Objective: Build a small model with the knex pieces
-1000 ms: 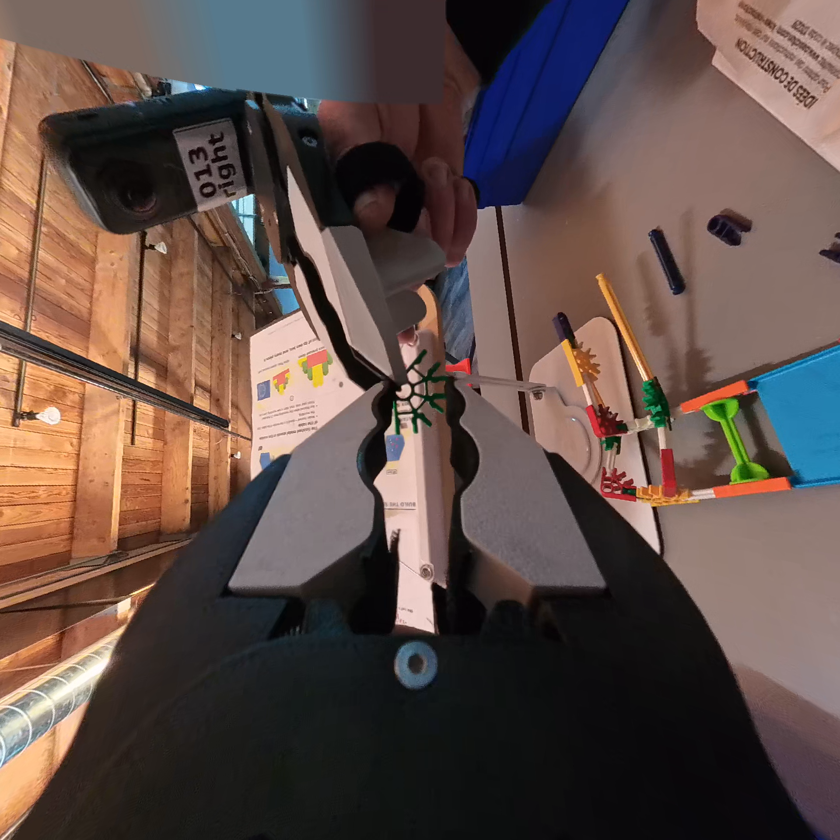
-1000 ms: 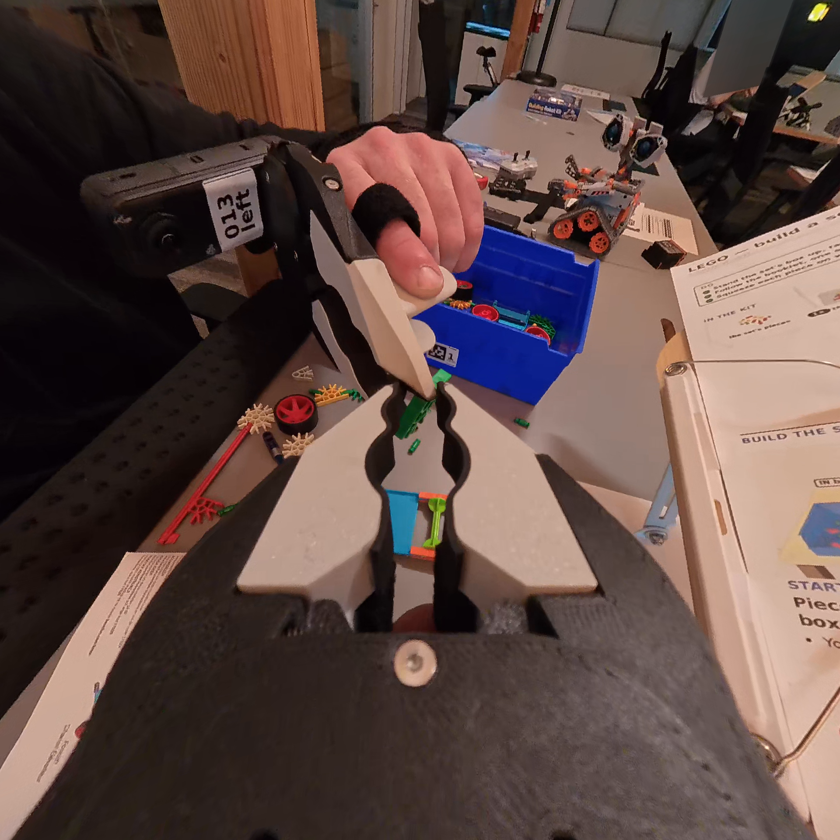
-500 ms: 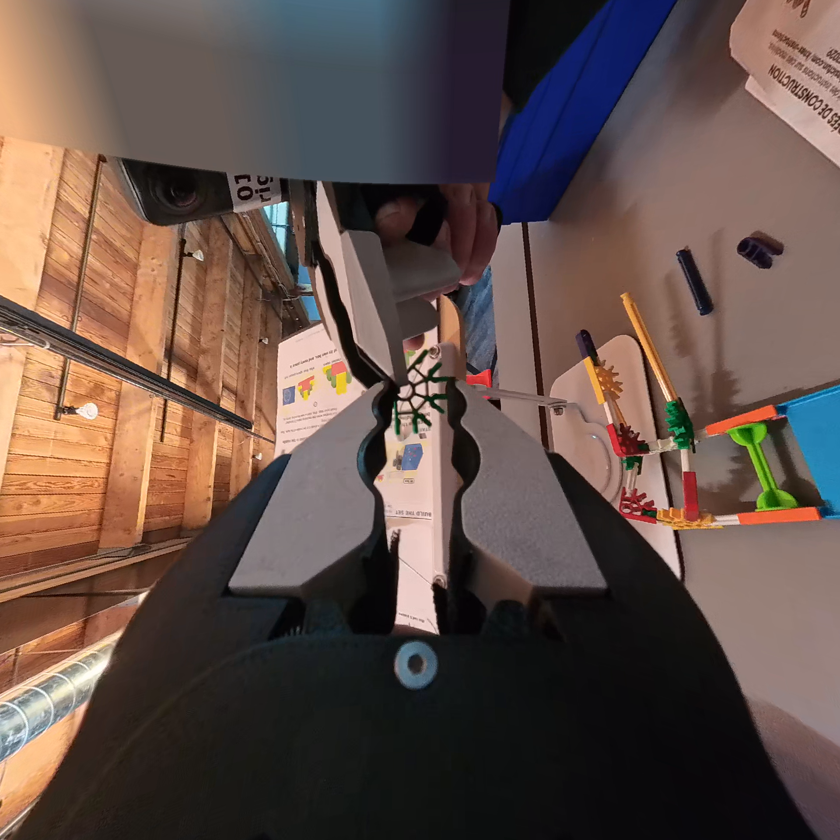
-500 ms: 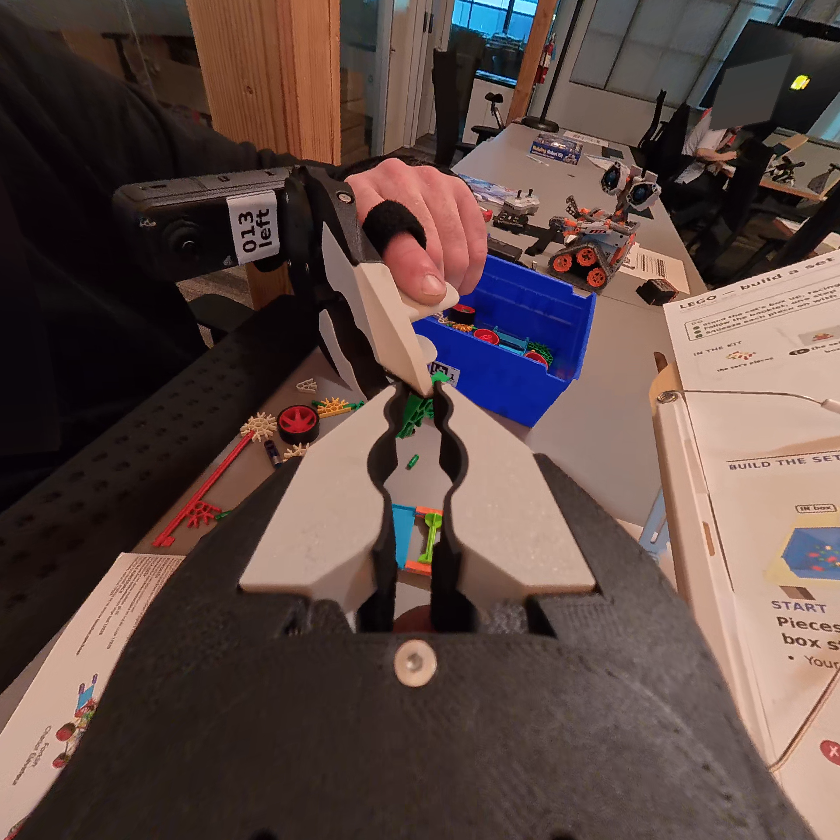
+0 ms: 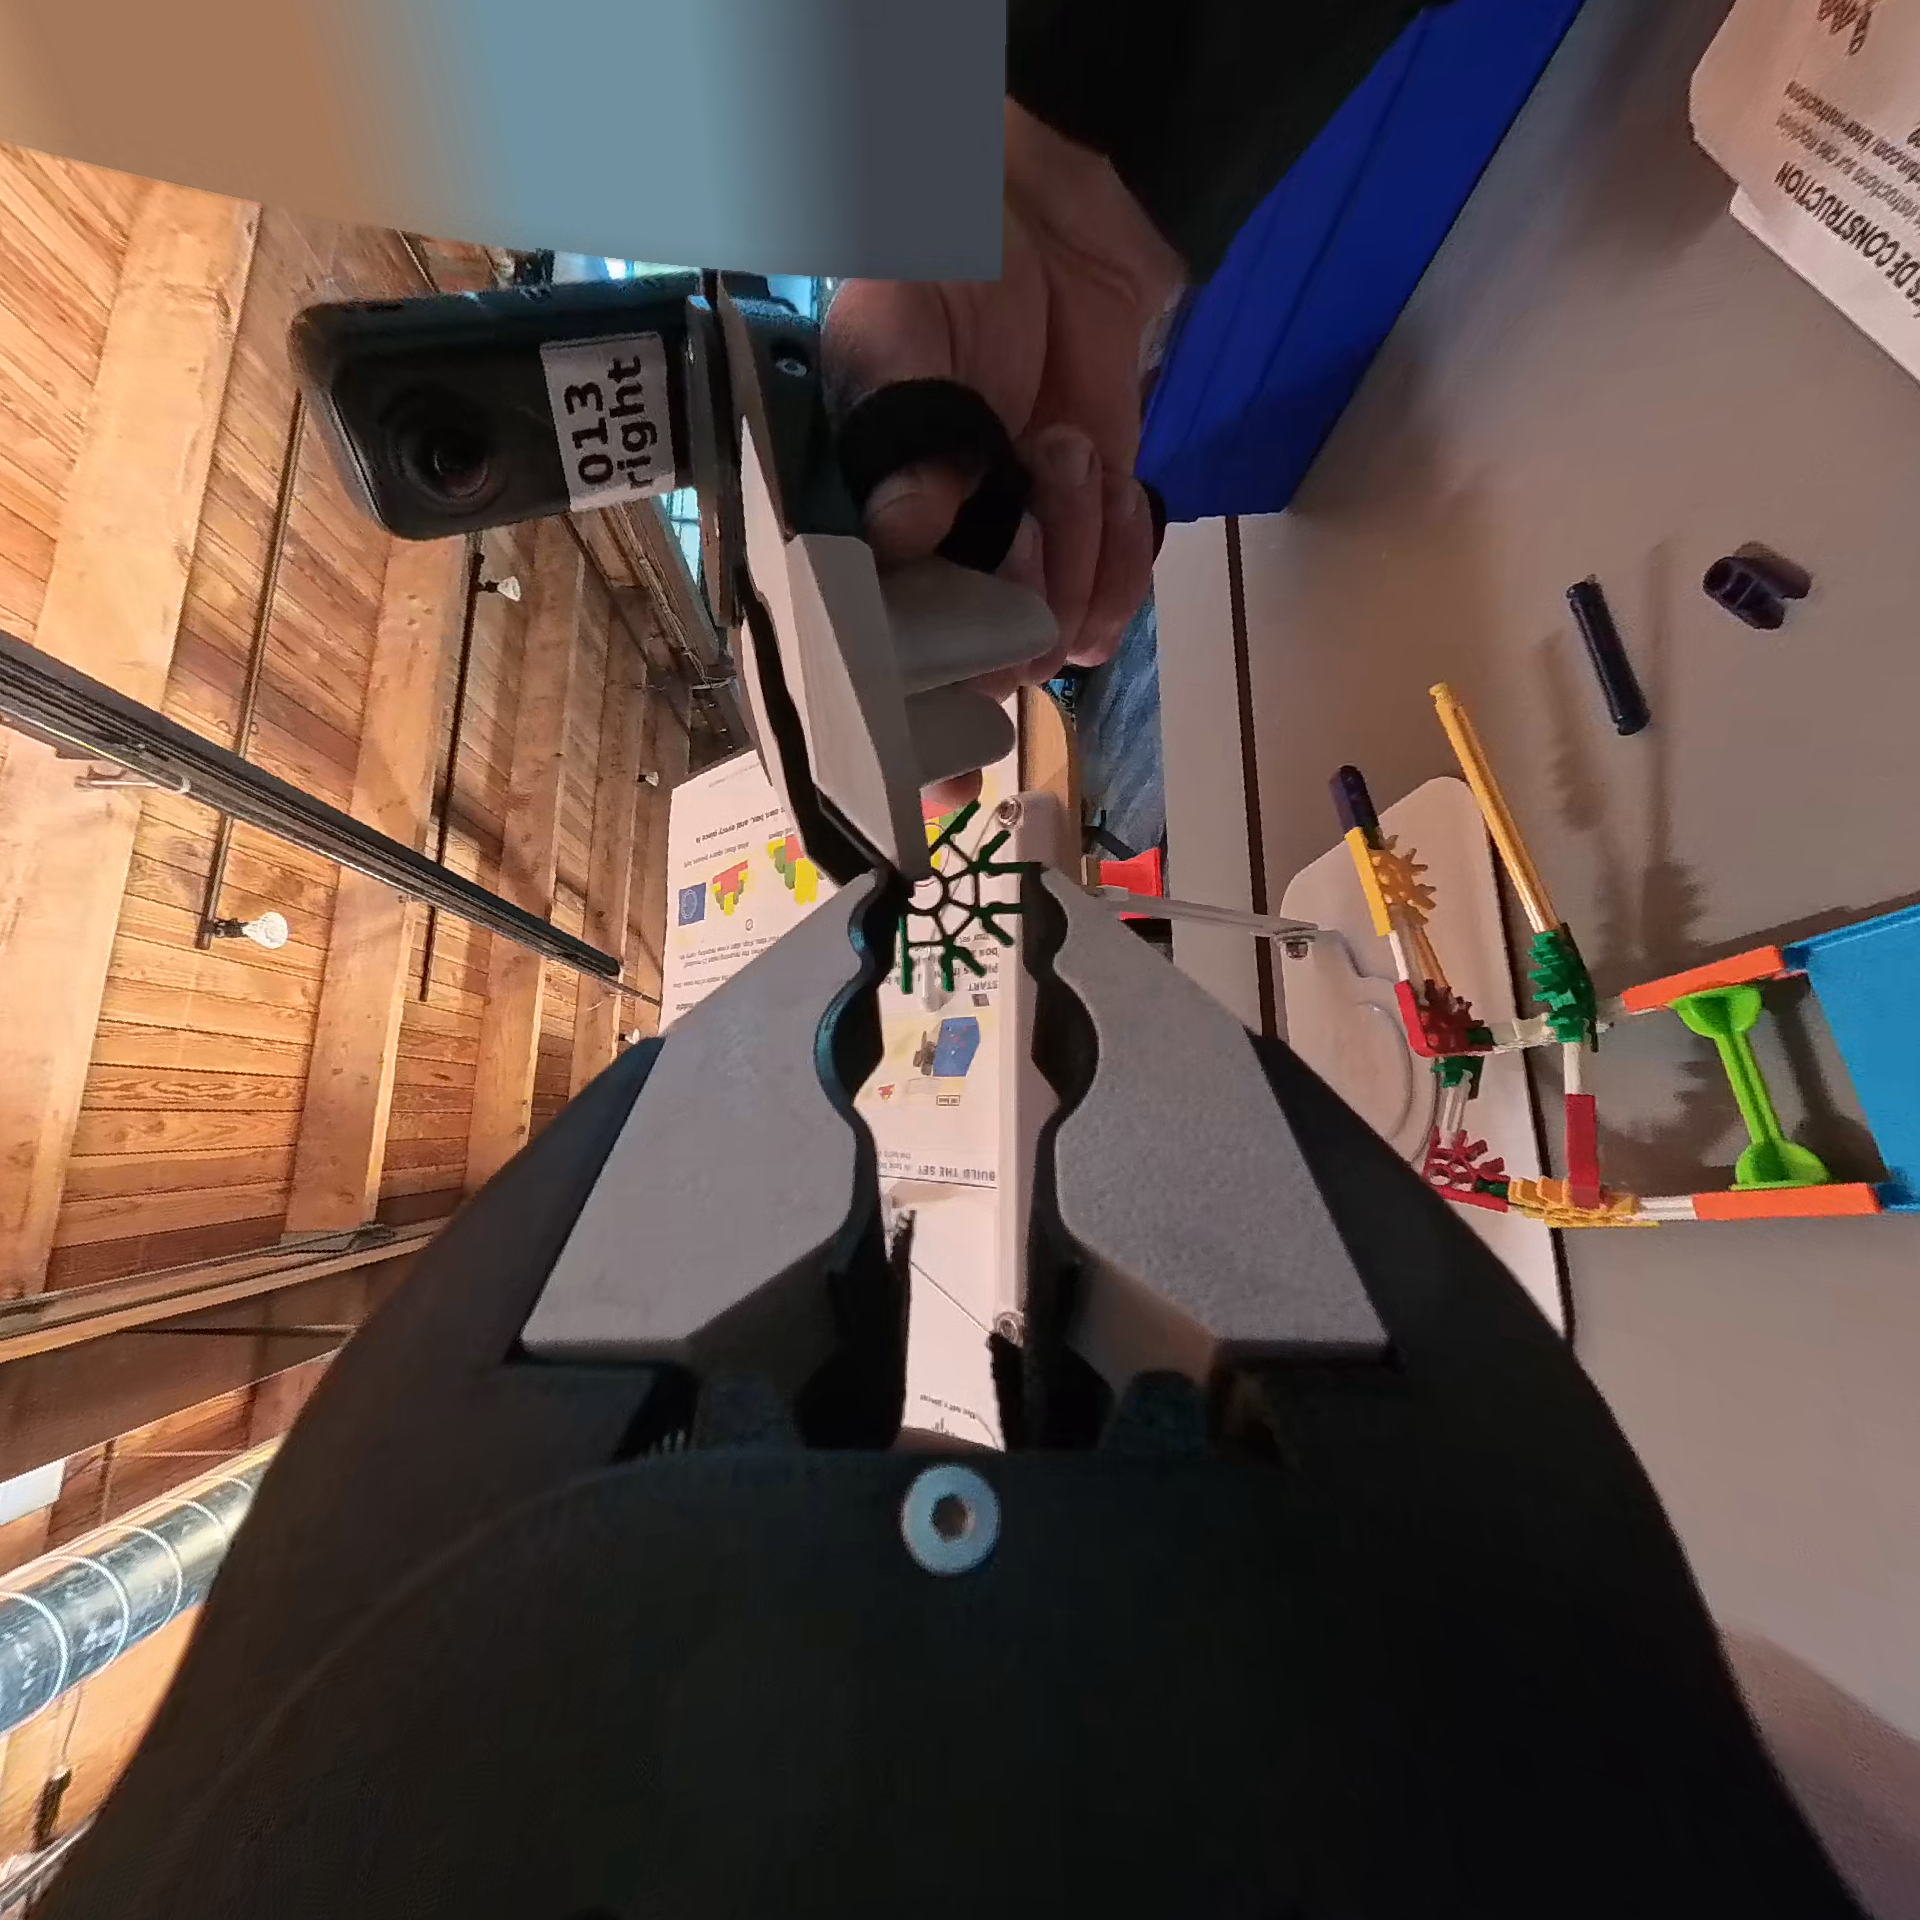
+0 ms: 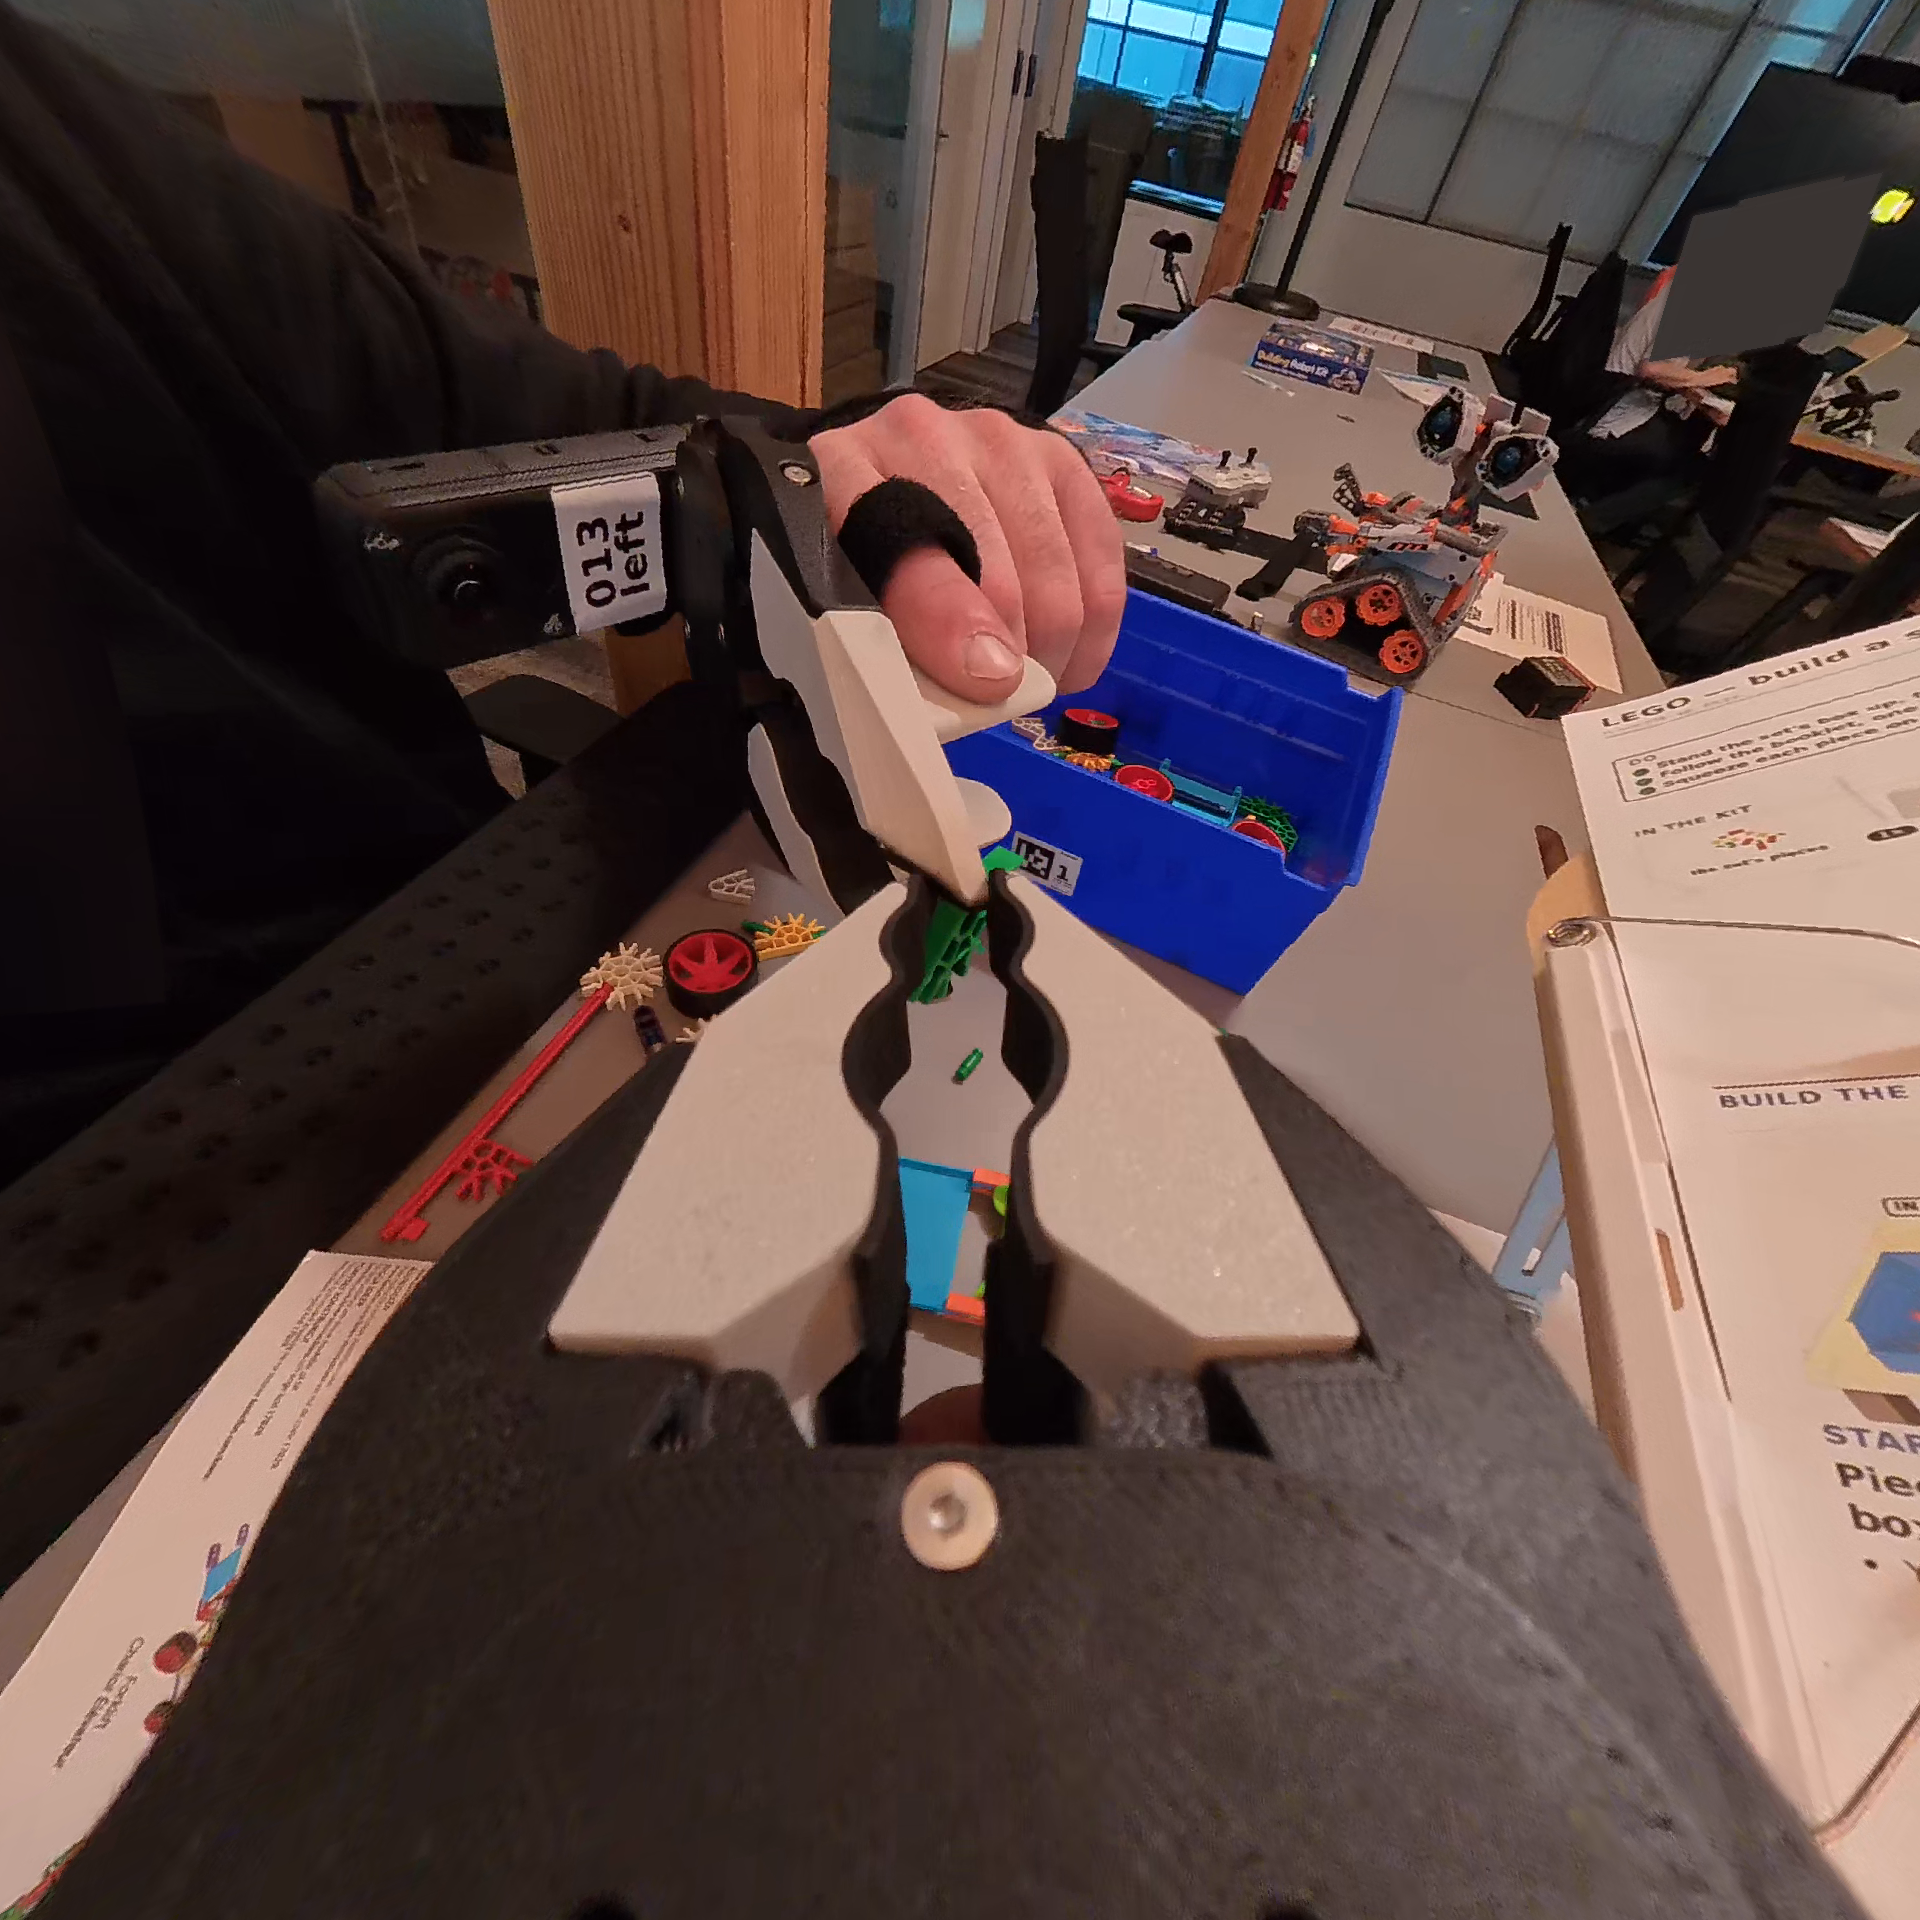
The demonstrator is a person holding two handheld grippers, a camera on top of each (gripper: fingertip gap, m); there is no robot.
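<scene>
A green snowflake-shaped connector (image 5: 961, 914) is held in the air between both grippers. My left gripper (image 5: 956, 894) is shut on its outer edges. My right gripper (image 5: 909, 868) comes in from above left, shut flat on the connector near its hub. In the right wrist view the connector (image 6: 945, 951) shows edge-on between the fingertips of my right gripper (image 6: 954, 899), with my left gripper (image 6: 971, 883) reaching in from the upper left. A hand holds each gripper.
On the grey table lies a partly built rod-and-connector frame (image 5: 1558, 1039) with a blue panel (image 5: 1870, 1049) and a lime spool (image 5: 1756, 1081). A blue parts bin (image 6: 1195, 831), a red wheel (image 6: 710, 969), a long red rod (image 6: 499, 1122), an instruction stand (image 6: 1714, 1143) and a booklet (image 6: 208, 1455) lie around.
Both grippers stay closed on the connector. The pair has shifted slightly and both views have tilted a little, so the table objects sit lower and farther right in the left wrist view.
</scene>
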